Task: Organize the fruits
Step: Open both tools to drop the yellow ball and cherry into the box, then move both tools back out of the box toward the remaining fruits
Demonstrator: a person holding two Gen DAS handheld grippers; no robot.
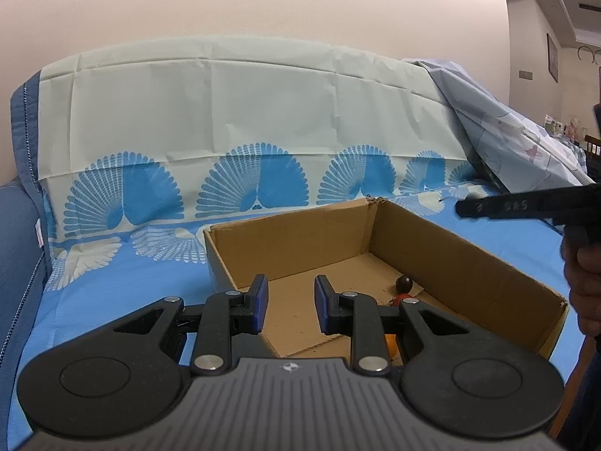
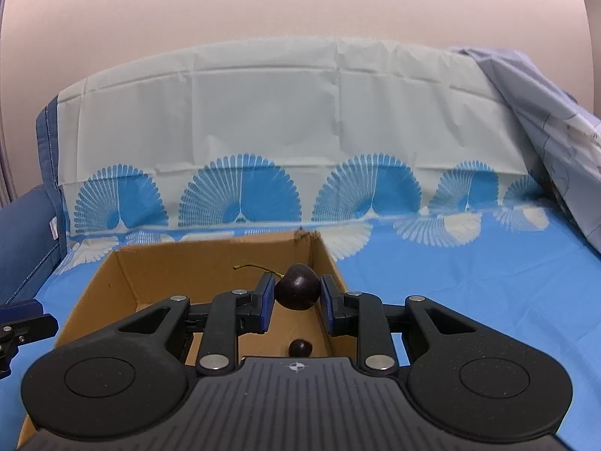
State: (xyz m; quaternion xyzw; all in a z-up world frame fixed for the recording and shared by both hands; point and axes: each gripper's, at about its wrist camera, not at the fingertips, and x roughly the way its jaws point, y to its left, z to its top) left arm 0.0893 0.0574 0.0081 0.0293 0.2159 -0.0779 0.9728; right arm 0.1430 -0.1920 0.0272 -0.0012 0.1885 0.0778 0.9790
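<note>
A brown cardboard box (image 1: 469,263) lies on the blue bedsheet. My left gripper (image 1: 291,293) hovers over its near left part, open, with nothing between its blue pads. A dark cherry (image 1: 403,283) rests on the box floor by the right wall, with a small red fruit (image 1: 403,298) just in front of it and a bit of orange fruit (image 1: 391,342) partly hidden behind my right finger. My right gripper (image 2: 295,280) is over the box's far right corner (image 2: 315,248), open. A stemmed dark cherry (image 2: 296,293) sits between its pads with a slim gap at the right pad. Another cherry (image 2: 299,347) lies below.
A pale sheet with blue fan prints (image 1: 244,120) drapes the backrest behind the box. A crumpled light-blue cloth (image 1: 518,139) is heaped at the right. The right gripper (image 1: 464,208) and a hand (image 1: 584,285) show at the right edge. Blue padding (image 2: 26,233) borders the left.
</note>
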